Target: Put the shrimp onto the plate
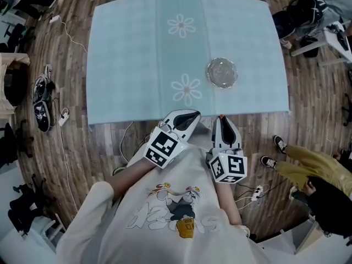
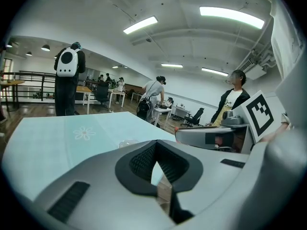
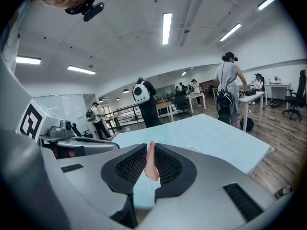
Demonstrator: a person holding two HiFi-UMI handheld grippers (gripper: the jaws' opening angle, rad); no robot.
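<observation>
A clear glass plate [image 1: 222,72] stands on the light blue tablecloth [image 1: 132,54], right of the middle. Both grippers are held close to my body, short of the table's near edge. My right gripper [image 1: 221,119] is shut on a small pink shrimp [image 3: 150,163], whose reddish end [image 1: 221,116] pokes out past the tips. In the right gripper view the shrimp stands upright between the black pads [image 3: 169,166]. My left gripper [image 1: 190,116] is shut, and its pads [image 2: 141,161] hold nothing. The plate shows faintly past the left gripper [image 2: 125,142].
Two flower prints [image 1: 186,88] mark the cloth. Shoes [image 1: 42,103] and cables lie on the wooden floor at the left. A person in yellow sleeves [image 1: 308,166] sits at the lower right. Several people [image 3: 142,99] and desks stand behind the table.
</observation>
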